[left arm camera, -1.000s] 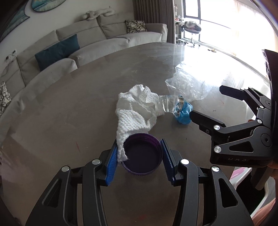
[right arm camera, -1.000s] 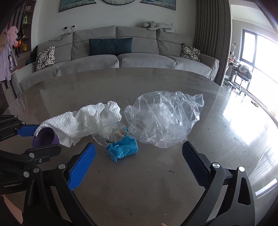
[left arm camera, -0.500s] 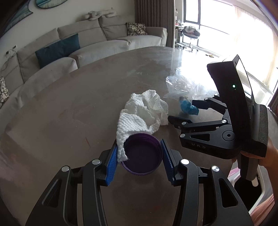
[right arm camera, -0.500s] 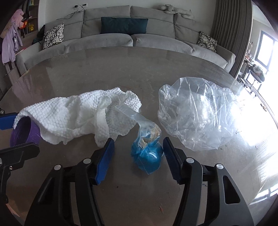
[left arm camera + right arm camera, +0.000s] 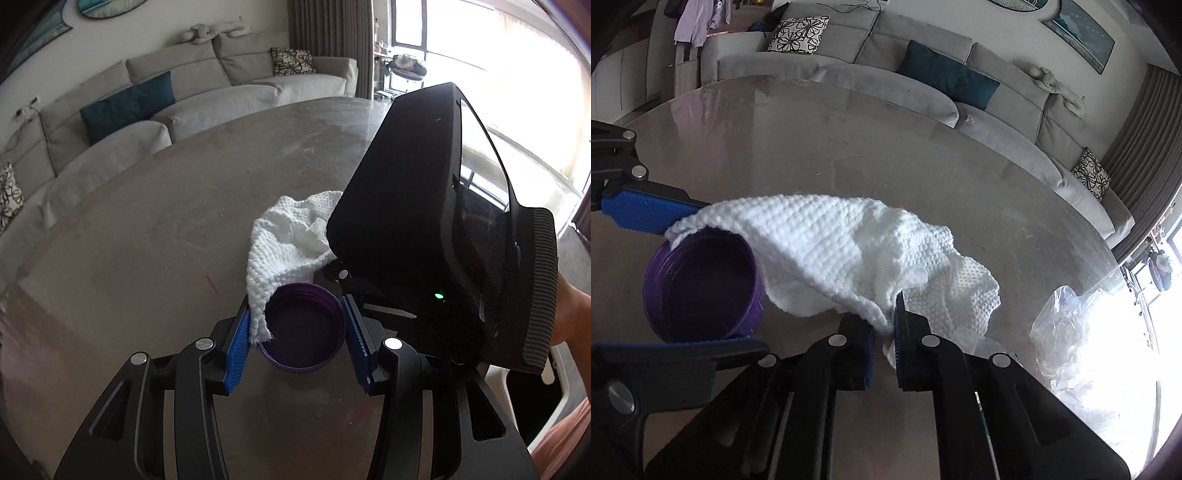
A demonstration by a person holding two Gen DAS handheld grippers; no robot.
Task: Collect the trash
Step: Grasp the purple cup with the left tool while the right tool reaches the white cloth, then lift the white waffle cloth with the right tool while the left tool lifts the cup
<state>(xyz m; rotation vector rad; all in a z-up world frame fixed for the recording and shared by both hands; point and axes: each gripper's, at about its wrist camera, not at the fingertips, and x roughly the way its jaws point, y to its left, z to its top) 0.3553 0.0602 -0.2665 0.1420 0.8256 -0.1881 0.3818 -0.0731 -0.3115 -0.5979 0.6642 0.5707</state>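
The left gripper (image 5: 295, 328) stood closed on a purple lid (image 5: 303, 328), one blue pad on each side of its rim, with the lid held open side up just above the table (image 5: 147, 229). A corner of the white paper towel (image 5: 842, 254) was caught between the left-hand pad and the lid's rim, and the rest of the towel trailed away across the table towards the right gripper (image 5: 884, 343).

The right gripper's jaws were drawn almost together on a fold at the near edge of the towel. A corner of a blue wrapper (image 5: 993, 347) showed beside them on the right; whether it was also caught in the grip could not be told. A crumpled clear plastic bag (image 5: 1067, 332) lay loose on the table to the far right, close to the towel.

In my judgement the lid was light, rigid and smooth-walled; a grip across its width was sound but could slip if the towel tugged on it. The towel appeared soft, limp, very light and liable to tear if the two grippers drew apart. It is best taken by a bunched fold rather than a single edge. The clear bag looked flimsy and slippery, and a gathered pinch of its crumpled film would serve best.
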